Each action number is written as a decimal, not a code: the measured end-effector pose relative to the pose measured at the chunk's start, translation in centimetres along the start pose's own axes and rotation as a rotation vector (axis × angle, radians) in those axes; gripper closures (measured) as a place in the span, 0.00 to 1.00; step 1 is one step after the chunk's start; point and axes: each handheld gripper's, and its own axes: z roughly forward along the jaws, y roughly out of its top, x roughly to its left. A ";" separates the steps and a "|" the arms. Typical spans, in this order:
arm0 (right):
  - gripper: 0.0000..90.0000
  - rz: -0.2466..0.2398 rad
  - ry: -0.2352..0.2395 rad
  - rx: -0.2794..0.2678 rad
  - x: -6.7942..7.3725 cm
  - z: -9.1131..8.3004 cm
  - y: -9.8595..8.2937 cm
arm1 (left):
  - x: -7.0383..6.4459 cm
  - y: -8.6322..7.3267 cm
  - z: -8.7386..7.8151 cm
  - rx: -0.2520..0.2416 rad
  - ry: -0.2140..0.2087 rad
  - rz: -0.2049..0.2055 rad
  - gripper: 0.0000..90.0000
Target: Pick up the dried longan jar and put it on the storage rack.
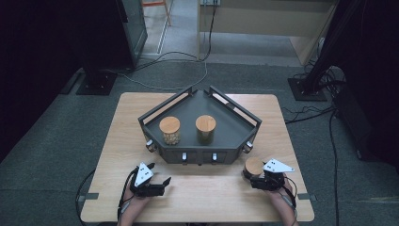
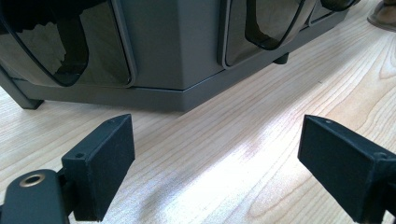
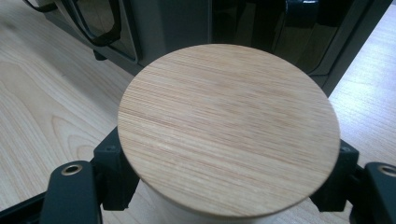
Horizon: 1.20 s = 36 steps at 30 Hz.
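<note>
A dark grey corner rack (image 1: 200, 156) stands at the middle of the wooden table (image 1: 117, 141). Two glass jars with round wooden lids stand upright on it: the left jar (image 1: 169, 130) holds pale pieces, the right jar (image 1: 205, 128) has darker contents. A third wooden-lidded jar (image 1: 253, 165) stands on the table just off the rack's front right corner. My right gripper (image 1: 254, 178) is shut on this jar (image 3: 229, 126), its jaws pressed to the sides below the lid. Front left of the rack, my left gripper (image 1: 163, 184) rests open, nothing between its jaws.
The rack's front wall (image 2: 182, 60) rises close ahead of the left gripper (image 2: 215, 163), with glossy dark panels in it. The same rack (image 3: 168, 28) stands right behind the held jar. Cables and stand bases lie on the floor beyond the table's far edge.
</note>
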 end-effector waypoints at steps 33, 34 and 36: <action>0.28 -0.019 0.017 0.018 0.9 -1.2 4.6 | 0.1 0.0 0.0 -0.001 -0.003 -0.008 0.12; 0.28 -0.021 0.018 0.019 0.9 -1.3 4.8 | 0.1 0.0 0.0 -0.002 -0.003 -0.008 0.12; 0.28 -0.026 0.018 0.018 1.0 -1.5 5.2 | 0.1 0.0 0.0 -0.001 -0.003 -0.007 0.12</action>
